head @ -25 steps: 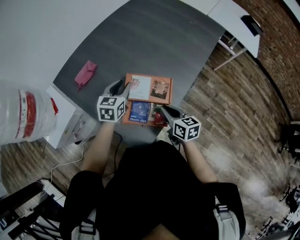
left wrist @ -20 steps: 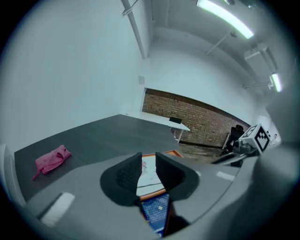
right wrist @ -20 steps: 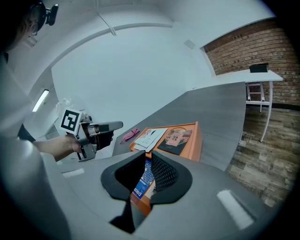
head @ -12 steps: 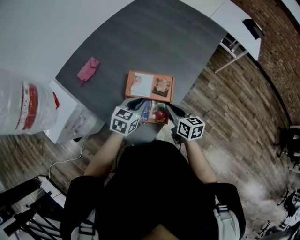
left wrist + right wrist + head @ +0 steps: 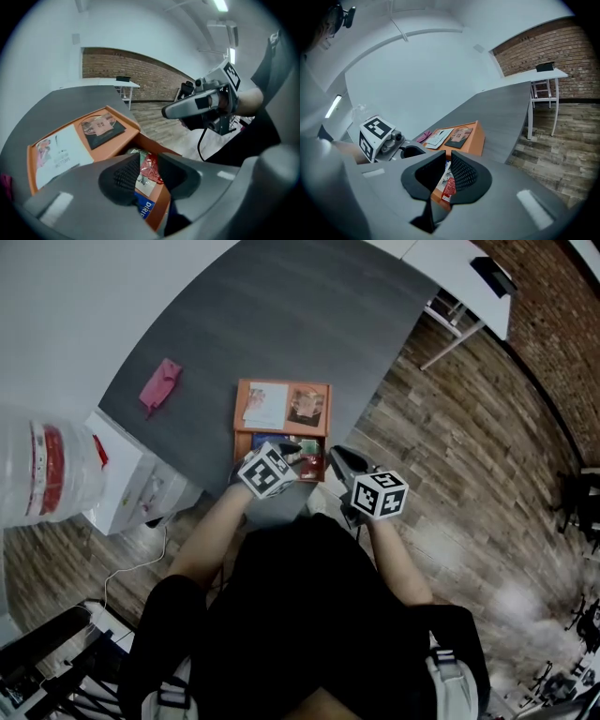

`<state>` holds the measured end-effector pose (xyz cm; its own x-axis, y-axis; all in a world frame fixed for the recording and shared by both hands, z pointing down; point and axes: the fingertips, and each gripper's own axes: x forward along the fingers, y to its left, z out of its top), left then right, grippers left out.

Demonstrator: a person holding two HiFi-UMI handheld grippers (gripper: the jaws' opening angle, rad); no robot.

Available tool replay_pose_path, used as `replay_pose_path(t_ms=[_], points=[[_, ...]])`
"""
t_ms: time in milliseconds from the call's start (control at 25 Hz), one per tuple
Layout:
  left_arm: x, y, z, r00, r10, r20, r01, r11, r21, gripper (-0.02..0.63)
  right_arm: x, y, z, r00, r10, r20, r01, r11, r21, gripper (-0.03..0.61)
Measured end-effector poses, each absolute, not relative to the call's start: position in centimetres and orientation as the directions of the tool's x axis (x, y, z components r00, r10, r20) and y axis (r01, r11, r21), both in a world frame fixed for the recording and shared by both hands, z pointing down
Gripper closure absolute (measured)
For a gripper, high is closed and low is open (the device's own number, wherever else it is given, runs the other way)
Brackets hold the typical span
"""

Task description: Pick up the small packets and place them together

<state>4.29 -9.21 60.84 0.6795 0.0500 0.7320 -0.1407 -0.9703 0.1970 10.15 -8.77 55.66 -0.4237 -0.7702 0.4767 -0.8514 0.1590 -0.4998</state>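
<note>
Left gripper [image 5: 291,451] has swung down over the orange tray's [image 5: 242,442] near compartment, its jaws just reopening partway above the red packet [image 5: 151,169] and gripping nothing. Right gripper's [image 5: 339,457] jaws stand barely apart, empty. Risk: crowded packets, so two may be snagged together.

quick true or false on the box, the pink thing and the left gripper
The orange box sits on the grey table. True.
The pink item lies inside the box. False: it lies on the table, apart from the box.
The left gripper is clamped on a packet. False: its jaws, just opening, stand apart above the packets.
Packets lie in the box's half nearer the person. True.
</note>
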Motion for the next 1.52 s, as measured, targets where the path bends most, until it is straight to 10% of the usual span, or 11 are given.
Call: replay_pose_path(t_ms=[880,1520], points=[[4.9,-6.4,68.0,0.463,0.222,0.858,0.251,-0.961,0.113,0.366,12.3,-6.0,55.9,-0.353,-0.788,0.505,-0.860,0.061,-0.506,0.541],[4.8,-6.7,68.7,0.409,0.180,0.895,0.278,-0.958,0.065,0.474,11.6,-5.6,56.4,-0.329,-0.786,0.524,-0.870,0.037,-0.492,0.541]])
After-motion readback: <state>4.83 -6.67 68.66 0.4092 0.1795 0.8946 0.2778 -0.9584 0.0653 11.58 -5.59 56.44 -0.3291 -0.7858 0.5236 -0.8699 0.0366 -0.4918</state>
